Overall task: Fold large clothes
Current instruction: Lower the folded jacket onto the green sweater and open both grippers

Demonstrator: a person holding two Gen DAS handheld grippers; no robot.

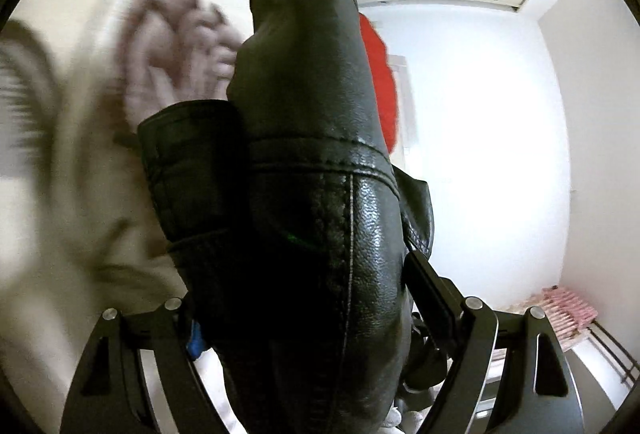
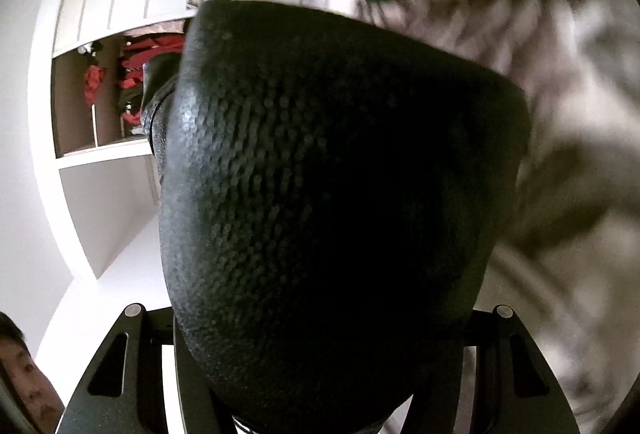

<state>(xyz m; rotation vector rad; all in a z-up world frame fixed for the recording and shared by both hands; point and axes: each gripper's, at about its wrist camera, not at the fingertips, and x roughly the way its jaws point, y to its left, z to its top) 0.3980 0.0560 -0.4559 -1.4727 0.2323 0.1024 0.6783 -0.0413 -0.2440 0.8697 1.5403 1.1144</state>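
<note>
Gripping a black leather jacket (image 1: pixel 312 161), grainy and seam-stitched, your left gripper (image 1: pixel 316 318) was clamped on it; its length ran straight ahead from the fingers. It smothered your right gripper (image 2: pixel 320 374), grip hidden

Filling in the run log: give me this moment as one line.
stage: lifting | left claw: shut on black leather jacket | right claw: shut on black leather jacket | below: patterned bedspread, blurred
</note>
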